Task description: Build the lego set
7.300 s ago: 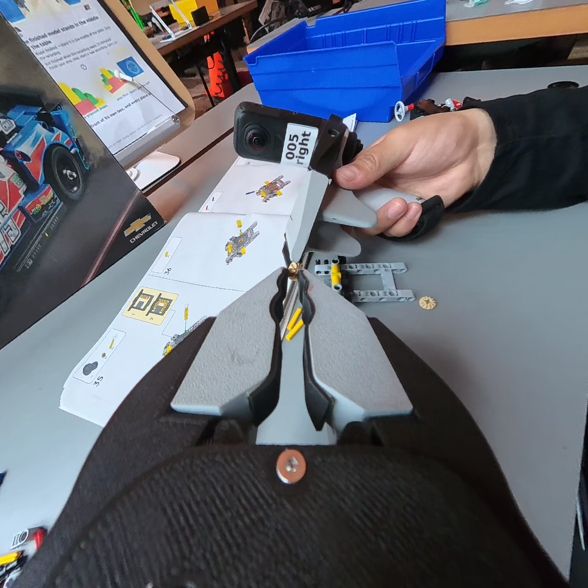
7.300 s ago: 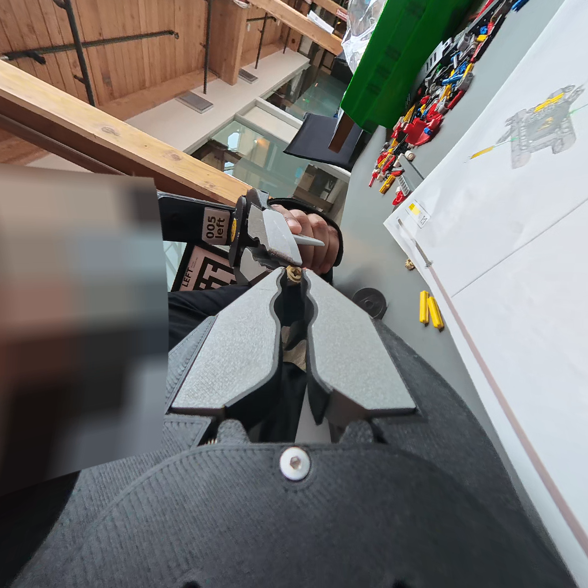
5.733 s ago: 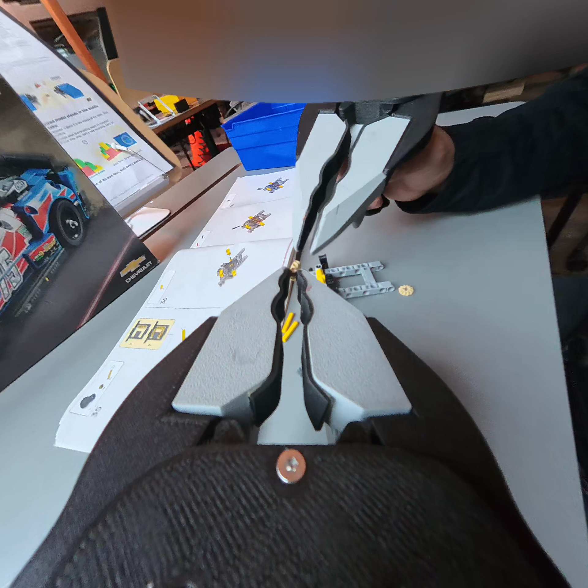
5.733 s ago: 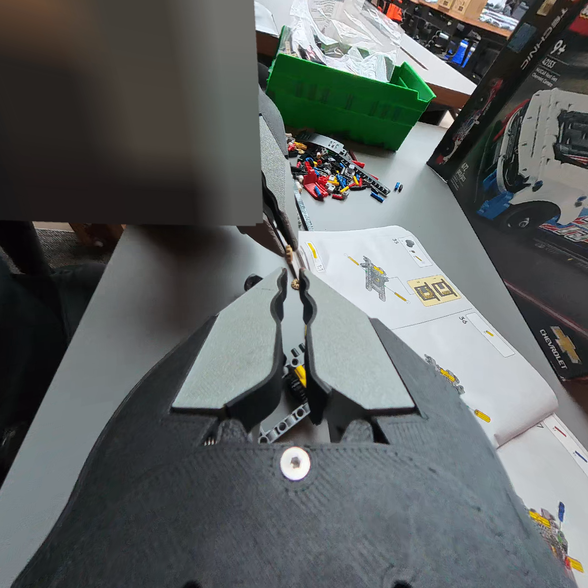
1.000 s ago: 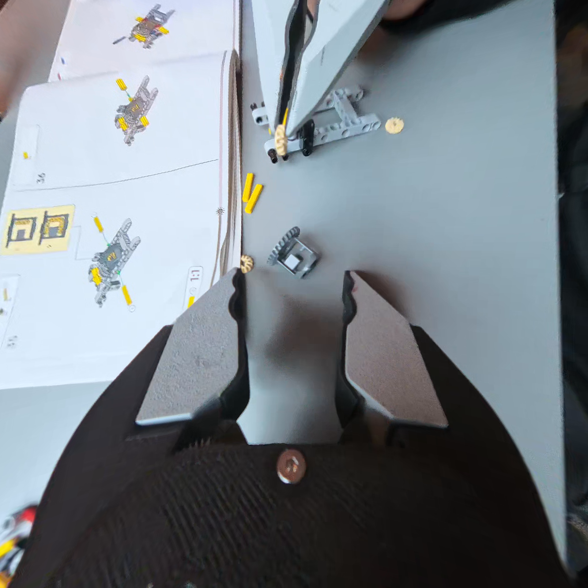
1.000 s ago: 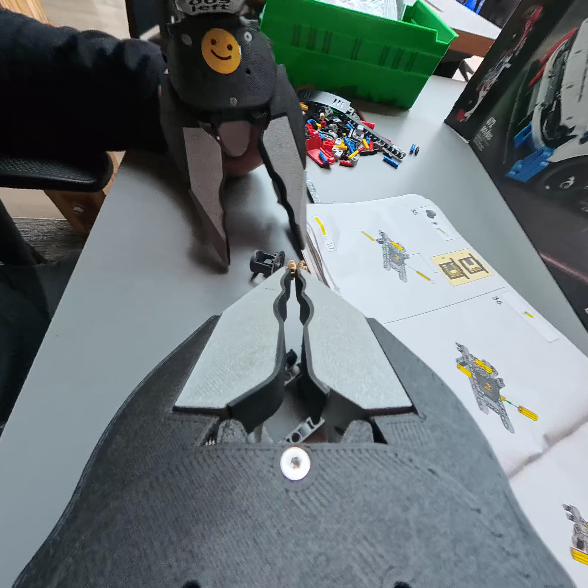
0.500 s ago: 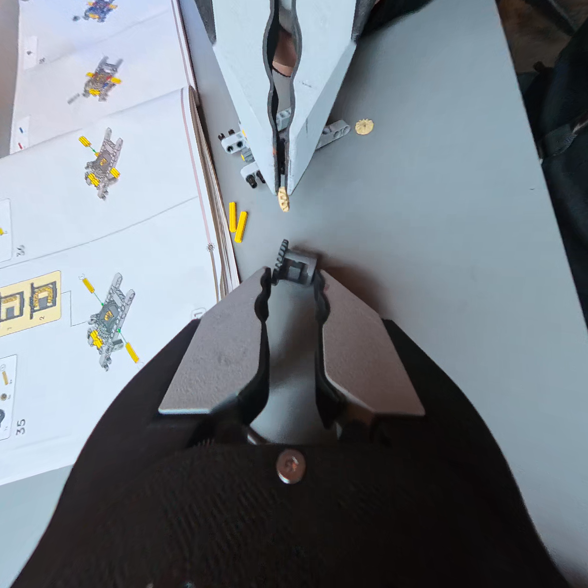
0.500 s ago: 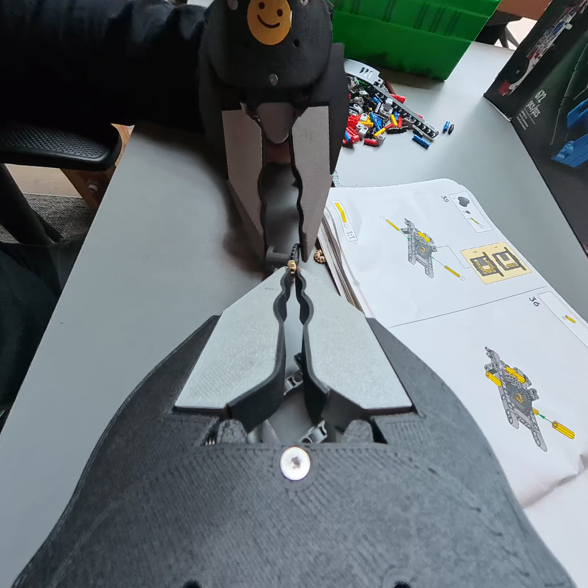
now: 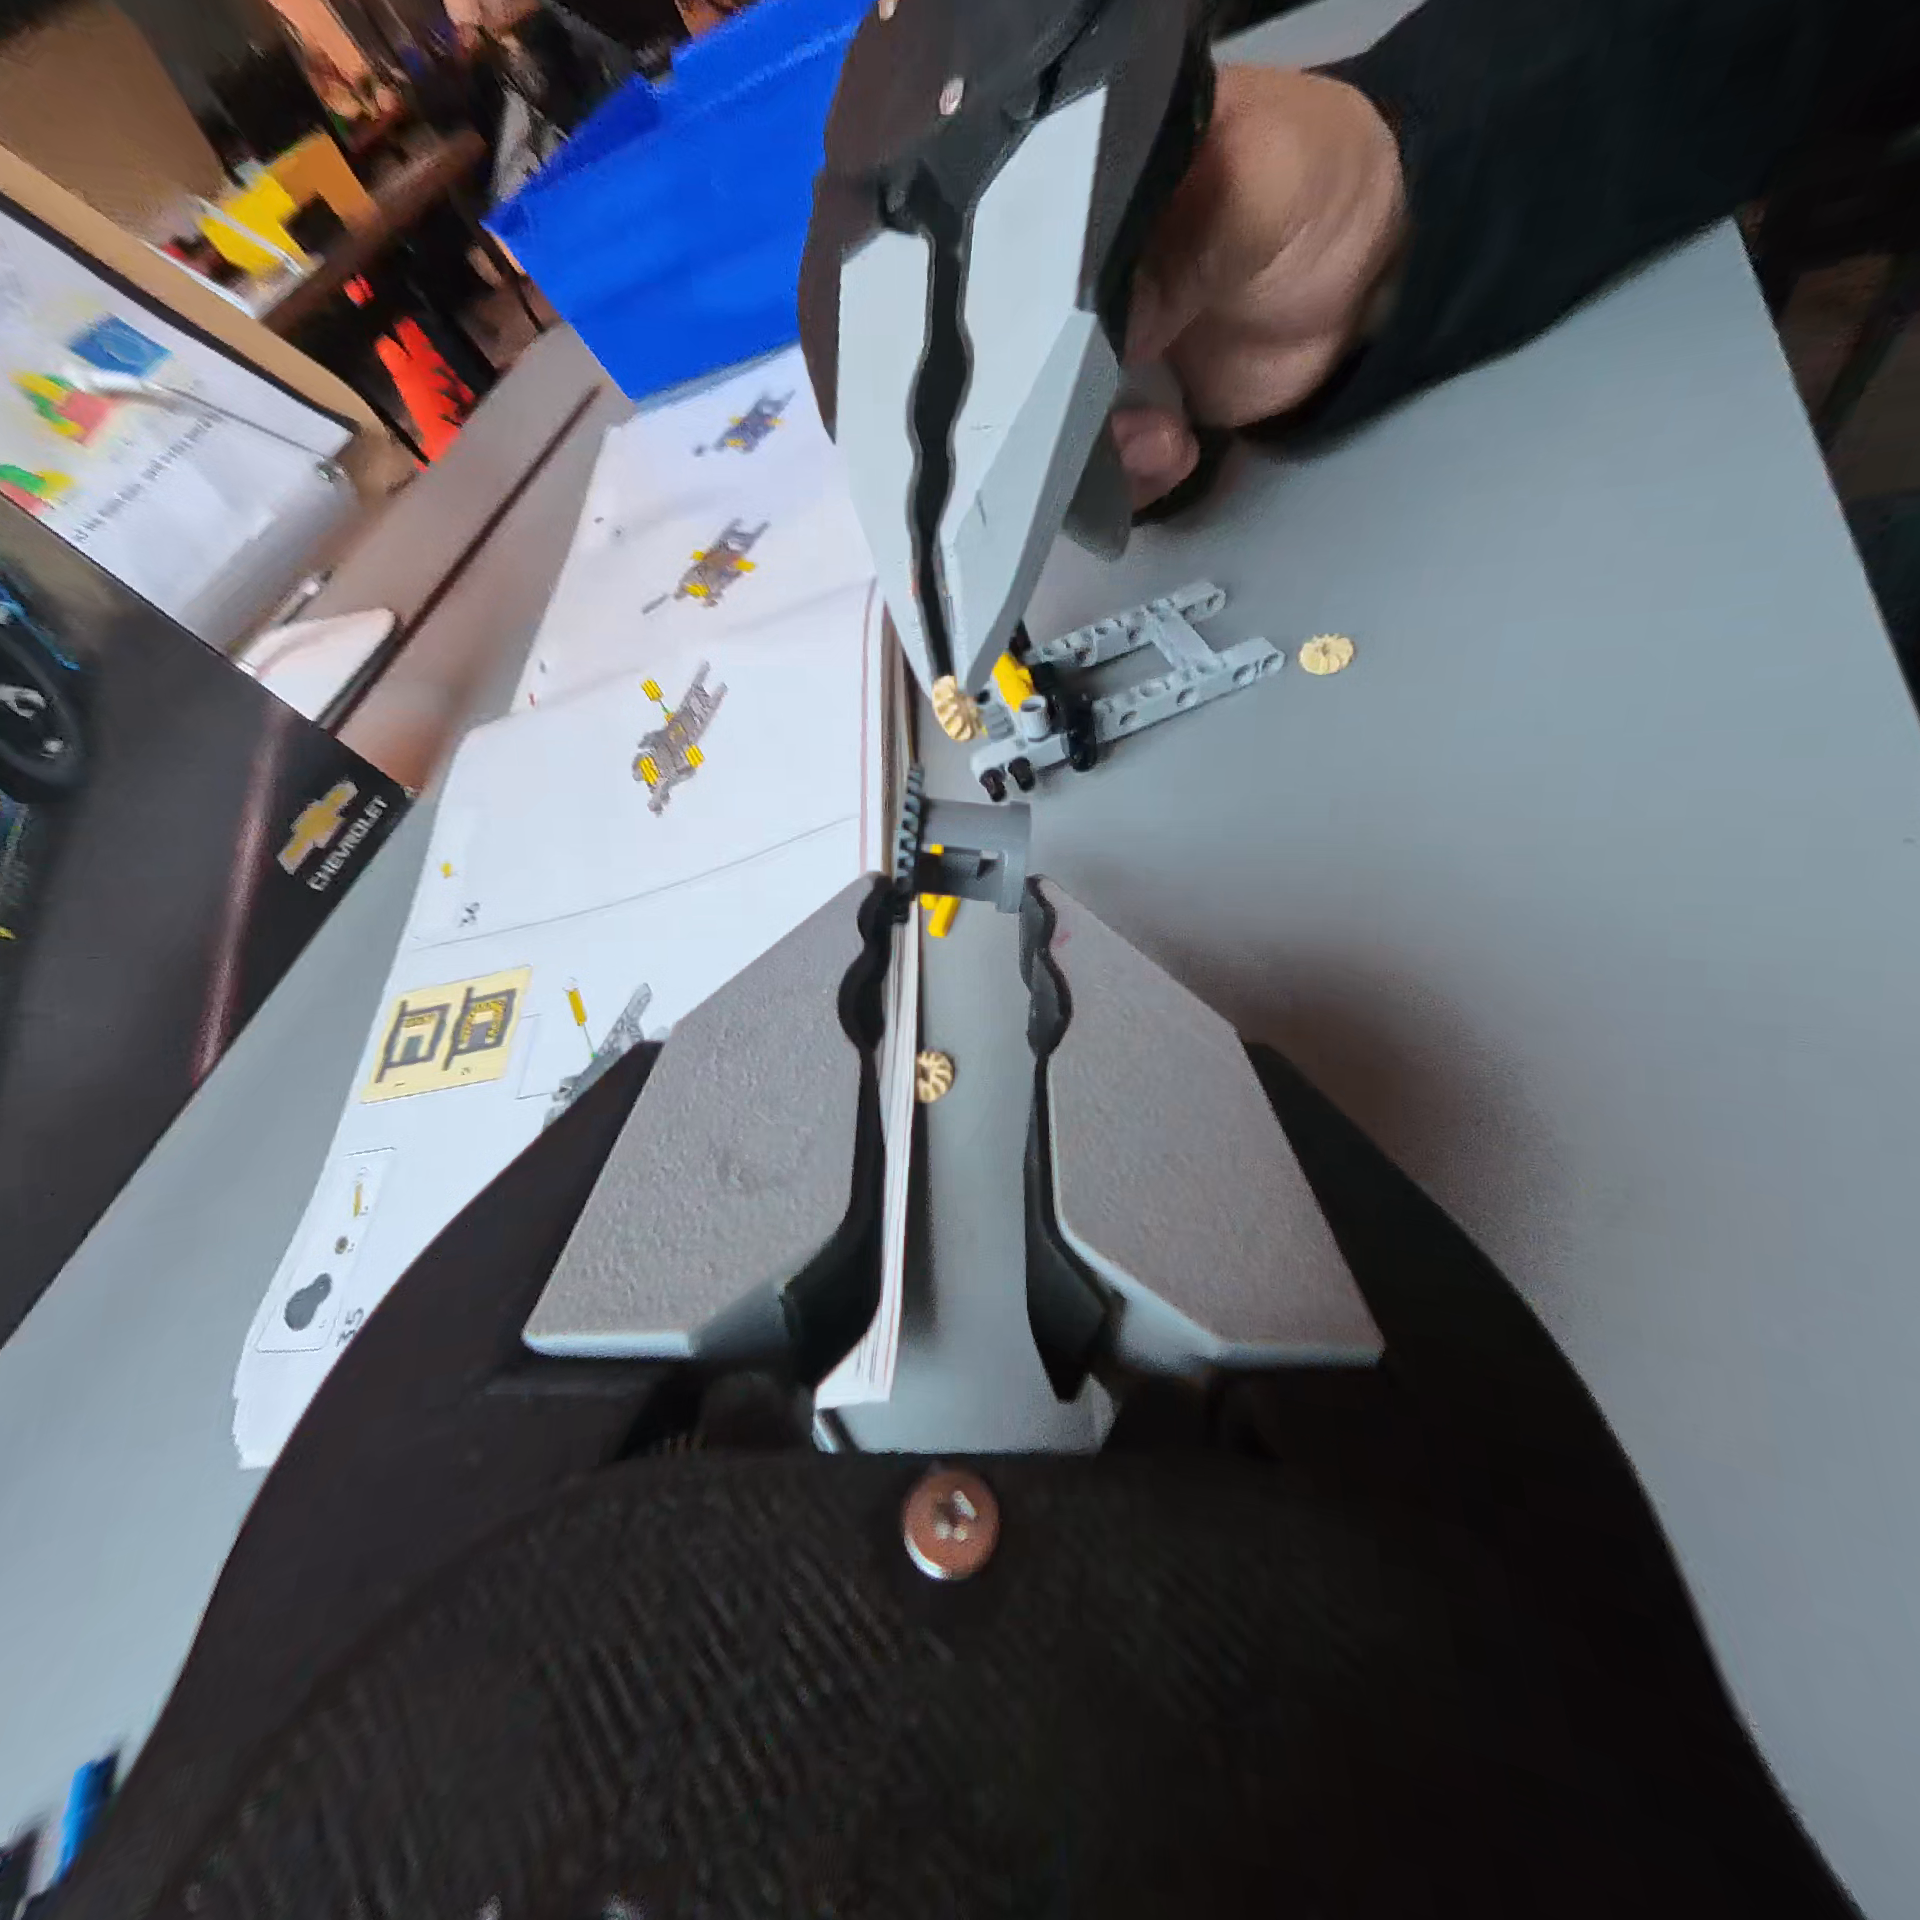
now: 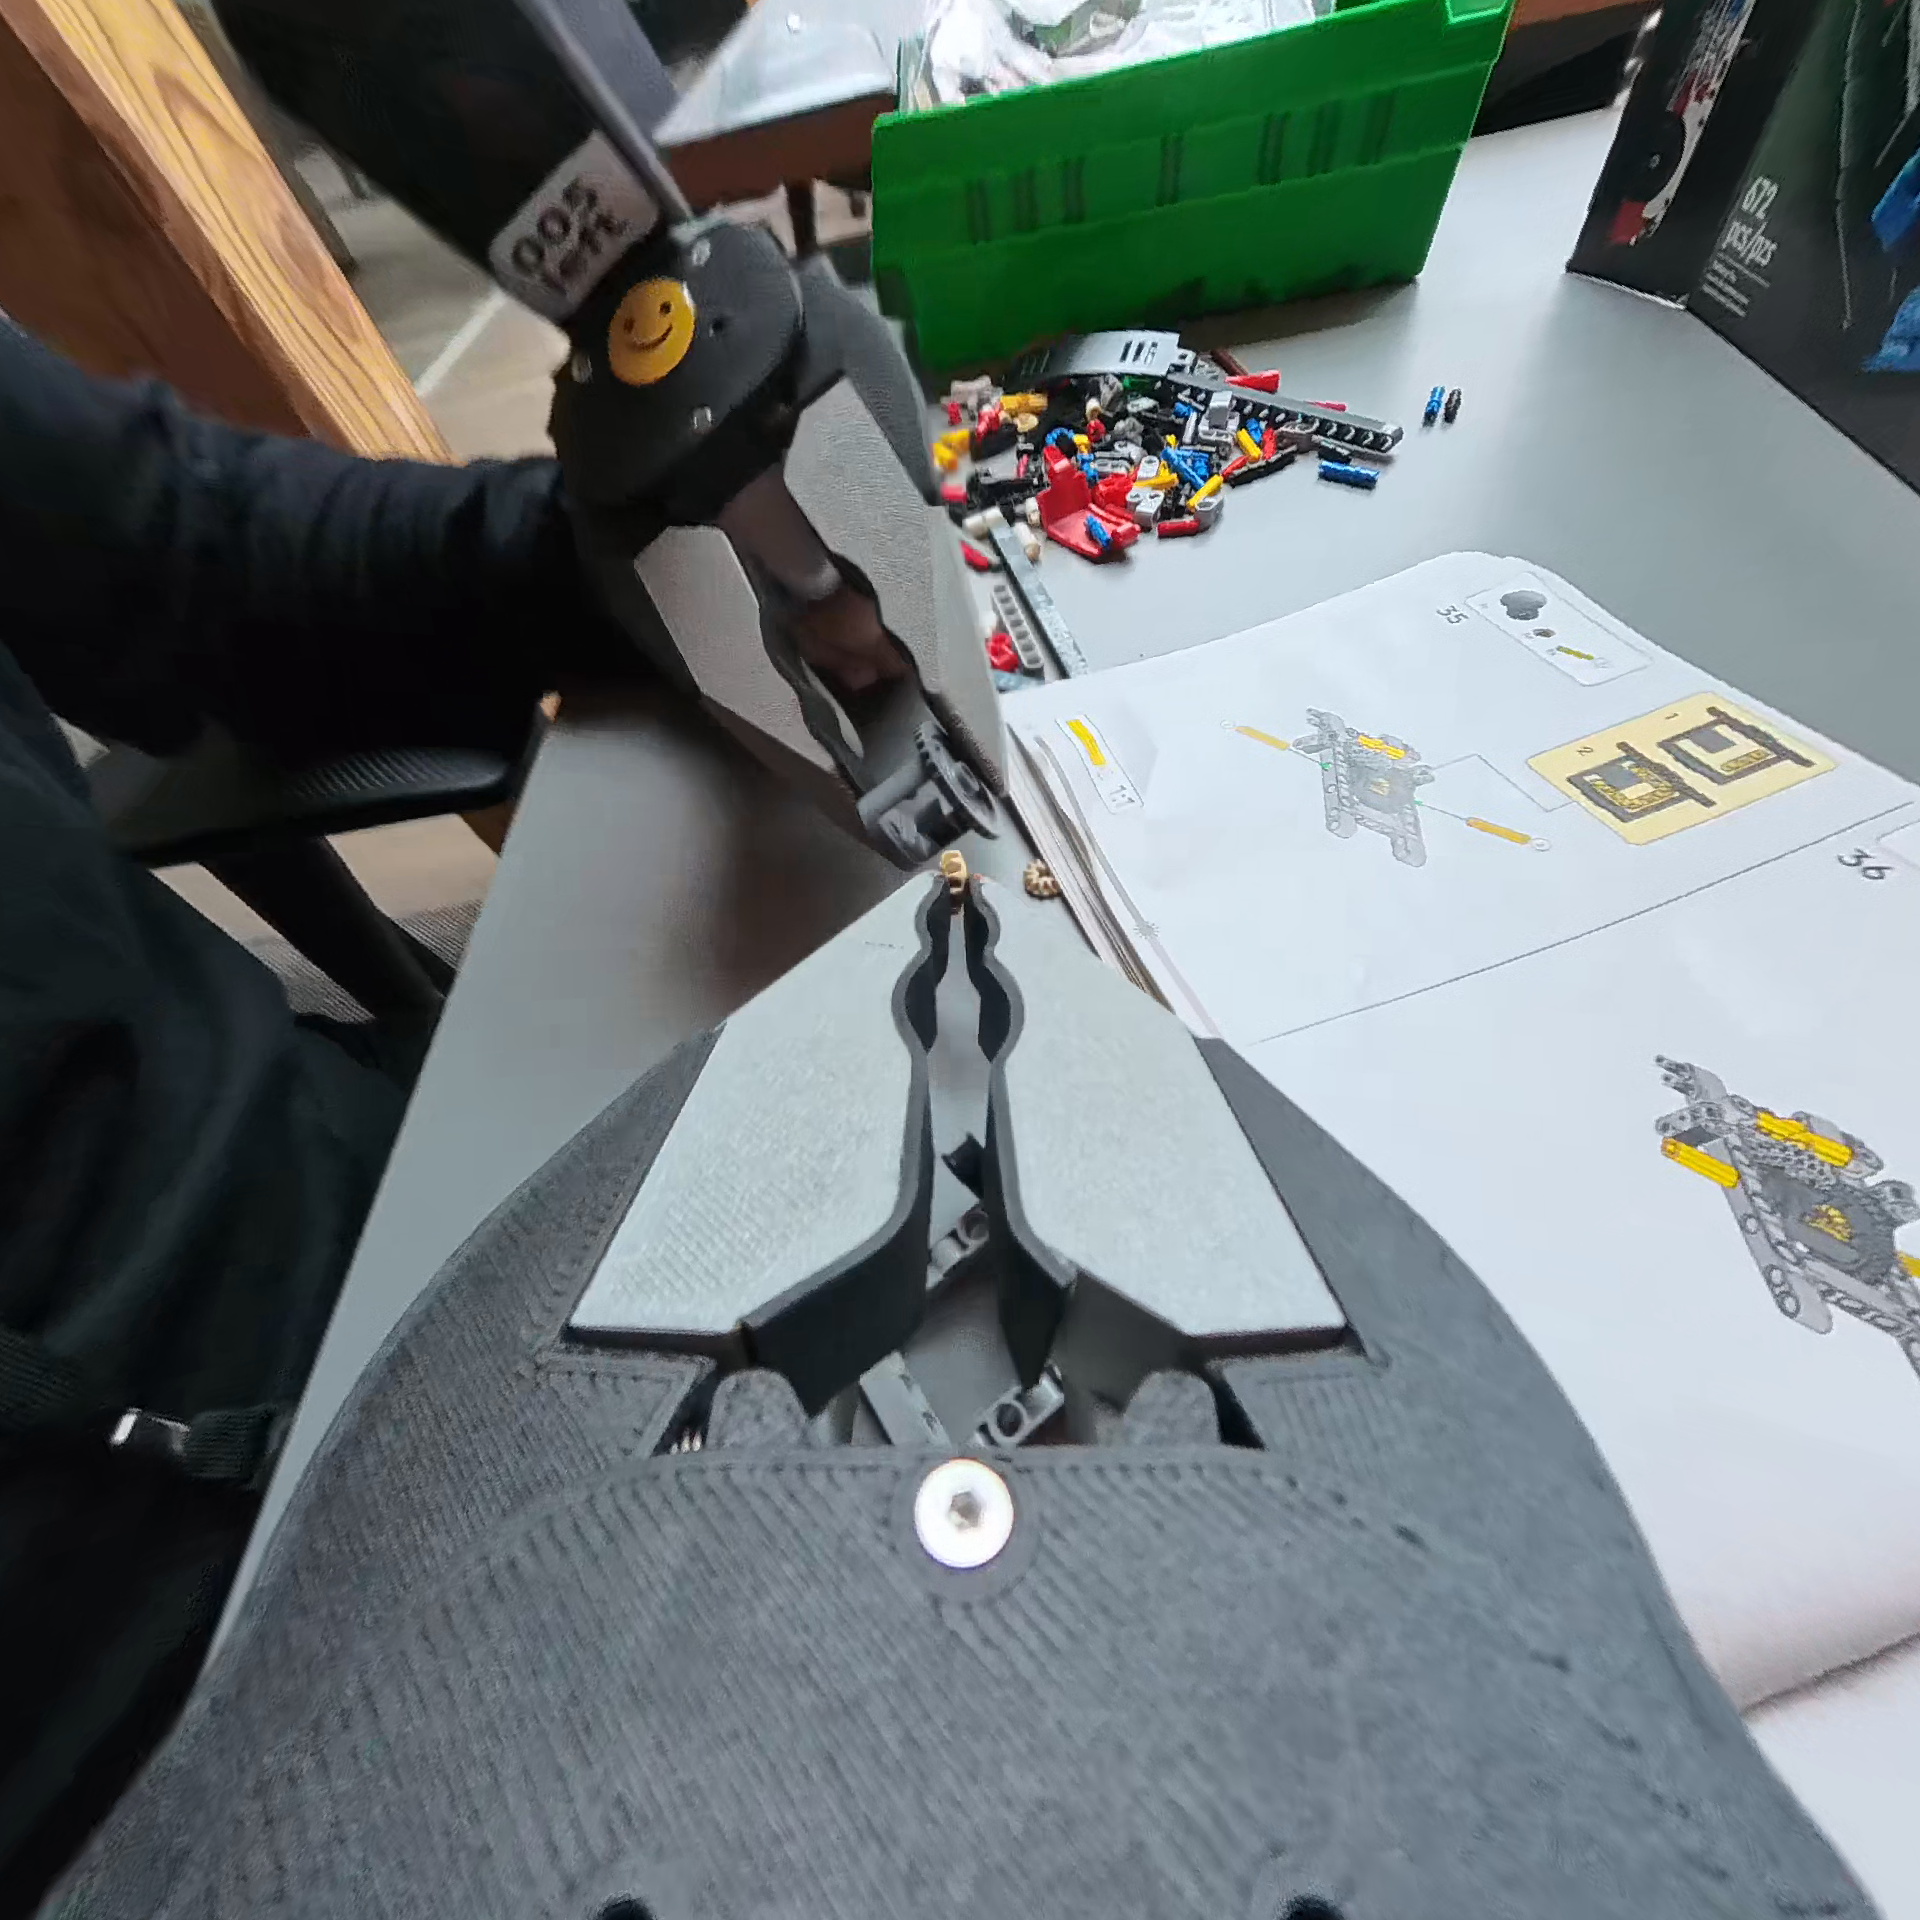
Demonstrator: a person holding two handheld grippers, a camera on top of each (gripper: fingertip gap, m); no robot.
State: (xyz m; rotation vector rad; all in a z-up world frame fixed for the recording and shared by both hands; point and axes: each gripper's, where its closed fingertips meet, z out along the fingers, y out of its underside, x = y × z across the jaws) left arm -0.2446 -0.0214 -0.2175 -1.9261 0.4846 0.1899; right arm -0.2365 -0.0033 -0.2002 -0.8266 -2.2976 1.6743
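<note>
My left gripper [image 9: 949,902] is shut on a dark grey toothed gear housing [image 9: 964,844] and holds it just above the grey table [image 9: 1507,935]. It also shows in the right wrist view [image 10: 925,805] with the housing [image 10: 928,798]. My right gripper [image 10: 956,885] is shut on a small tan gear [image 10: 954,864], close in front of the housing. In the left wrist view the right gripper [image 9: 951,686] points down with the tan gear [image 9: 954,713] at its tip. A light grey beam frame [image 9: 1143,670] lies behind it.
Two more tan gears [image 9: 1327,655] [image 9: 932,1070] lie on the table. The open instruction booklet [image 10: 1455,883] lies alongside. Yellow pins [image 9: 940,916] lie by its edge. A pile of loose pieces [image 10: 1143,468], a green bin [image 10: 1164,197], a blue bin [image 9: 675,208] and the set's box [image 9: 156,883] stand around. The tips of both grippers are at nearly the same place.
My left gripper has closed on the gear housing, lifted it off the table and tilted up. My right gripper still holds the tan gear near it.
</note>
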